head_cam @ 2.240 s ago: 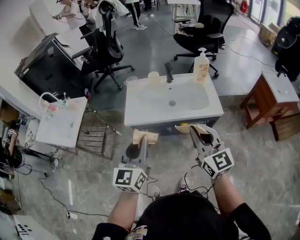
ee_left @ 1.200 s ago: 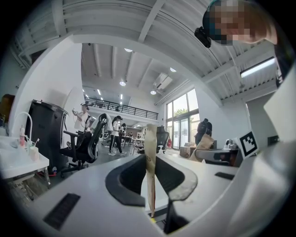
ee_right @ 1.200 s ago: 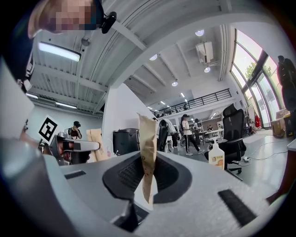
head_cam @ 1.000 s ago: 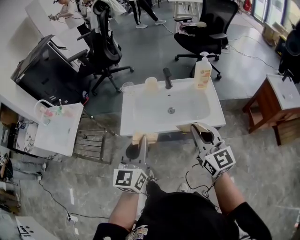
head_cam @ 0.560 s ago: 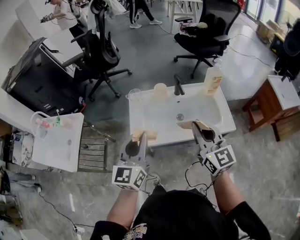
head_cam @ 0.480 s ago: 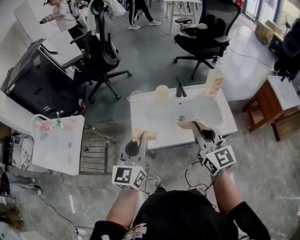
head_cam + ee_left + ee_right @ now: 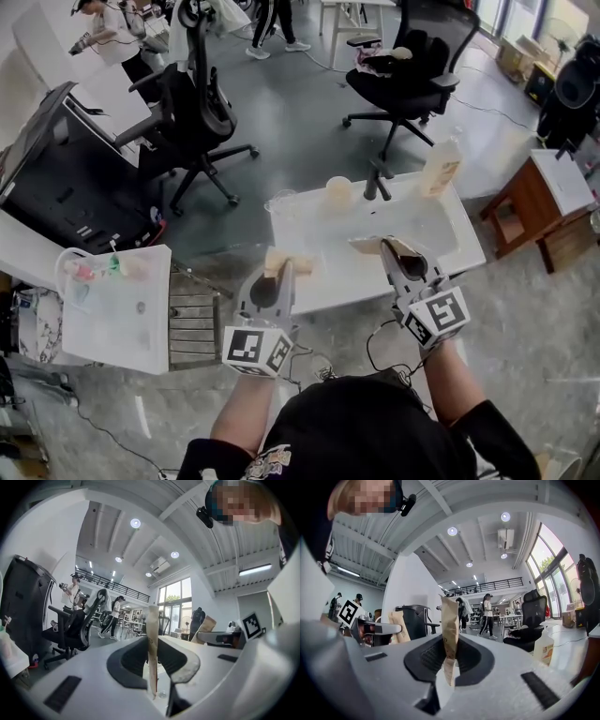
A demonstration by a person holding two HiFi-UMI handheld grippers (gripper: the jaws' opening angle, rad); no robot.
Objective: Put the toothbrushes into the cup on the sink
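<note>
The left claw (image 7: 280, 274) is clamping a tan packet (image 7: 153, 634) and the right claw (image 7: 387, 251) a second packet (image 7: 450, 620) — seemingly wrapped toothbrushes. The cup (image 7: 337, 190) is standing on the sink (image 7: 469, 246) rim by the faucet (image 7: 378, 182) — approaching level, I'd be upending one packet directly above it.

I count two grippers, my left gripper (image 7: 283, 272) and my right gripper (image 7: 388, 249), and two brown paper packets, the left packet (image 7: 290, 261) and the right packet (image 7: 367, 246). One sink (image 7: 328, 287) carries two cups, a clear cup (image 7: 279, 203) and a beige cup (image 7: 337, 190), one faucet (image 7: 379, 183) and one soap bottle (image 7: 442, 167). Two black office chairs: left chair (image 7: 202, 103), right chair (image 7: 403, 70).
</note>
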